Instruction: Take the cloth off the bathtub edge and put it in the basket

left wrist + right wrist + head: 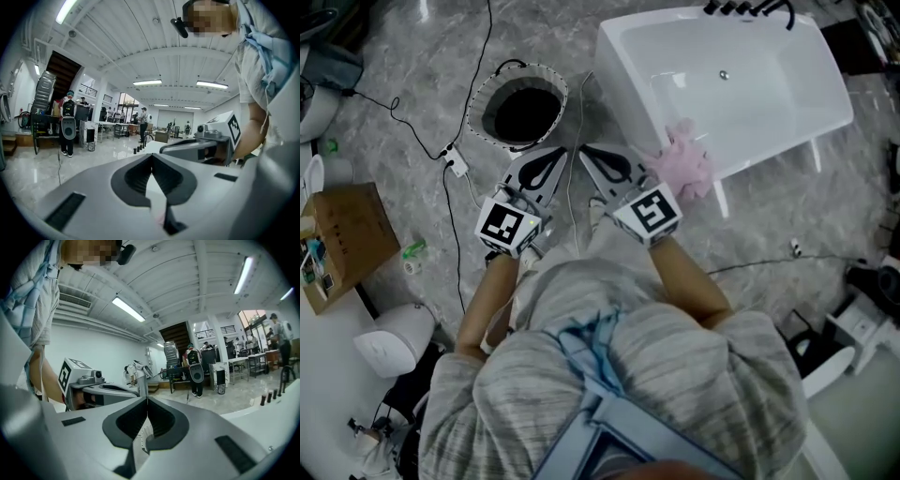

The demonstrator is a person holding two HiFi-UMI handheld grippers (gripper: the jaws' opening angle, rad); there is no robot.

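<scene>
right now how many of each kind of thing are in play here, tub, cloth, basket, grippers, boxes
bathtub: 1
pink cloth, on the tub's edge: 1
basket: 1
grippers: 2, the left gripper and the right gripper, both shut and empty
cardboard box: 1
total: 6

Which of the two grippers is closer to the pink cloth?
The right gripper: the cloth on the bathtub edge lies to its right; the left gripper sits nearer the basket.
</scene>
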